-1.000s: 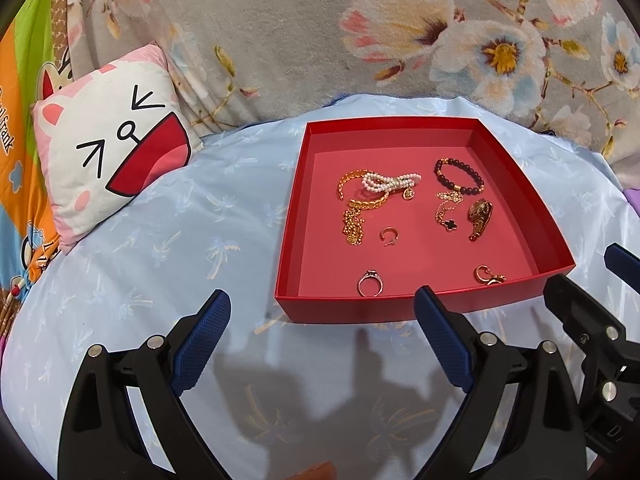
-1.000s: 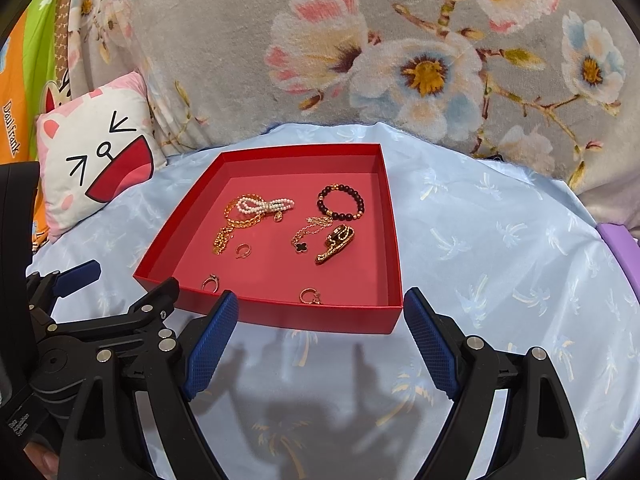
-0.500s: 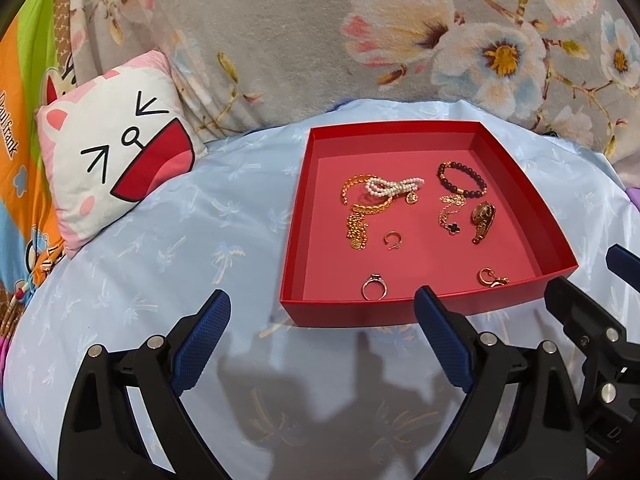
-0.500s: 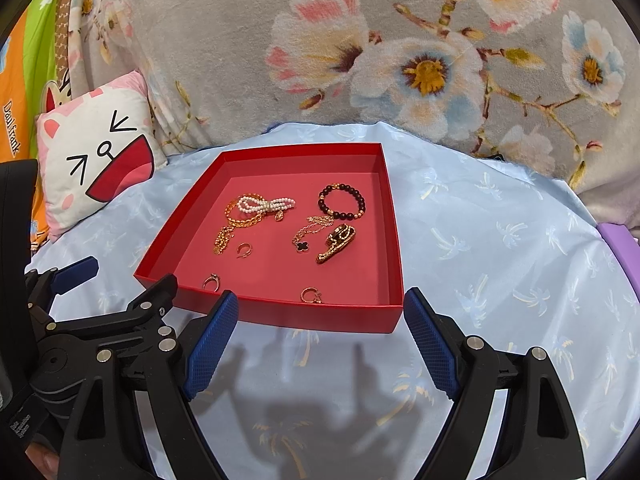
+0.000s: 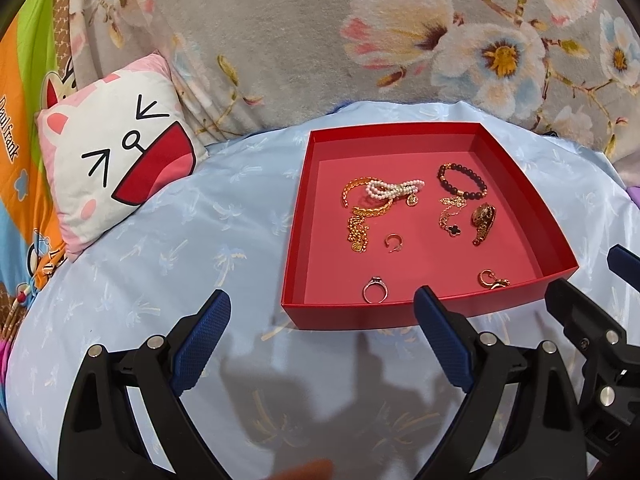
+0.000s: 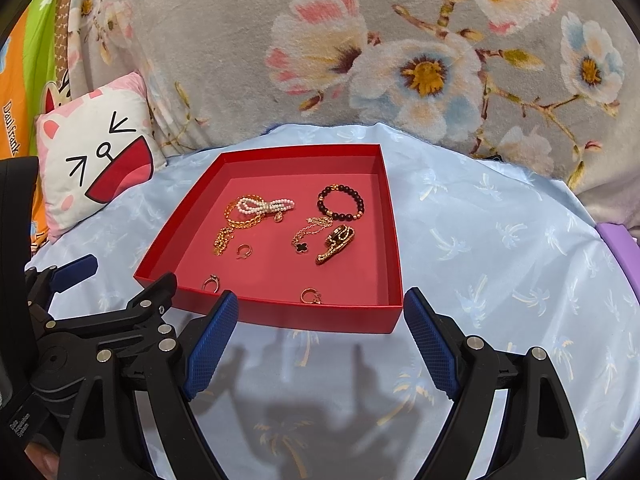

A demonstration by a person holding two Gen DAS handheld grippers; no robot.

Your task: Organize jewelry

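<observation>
Red tray sits on the bed, on the light blue palm-print sheet, toward the far edge near the floral blanket; cat-face cushion at the bed's far left corner. All jewelry lies inside the tray, none on the sheet. Far left: pearl bracelet draped over a gold bangle, gold chain trailing toward the near wall. Far right: dark beaded bracelet, clover-pendant chain, patterned gold clip just beside it. Middle: small gold ear cuff. Near wall: stone-set ring left, gold earring pair right. Left hand-held gripper hovers wide open, holding nothing, short of the tray's near wall; right hand-held gripper likewise wide open and empty, just before the near wall. Over the last second the left view has shifted only slightly, tray drifting a little; the right view is practically unchanged; no piece has moved. Judgement: both tools idle. Pieces gathered but partly overlapping, which fits either sorting ahead or a finished gathering.
</observation>
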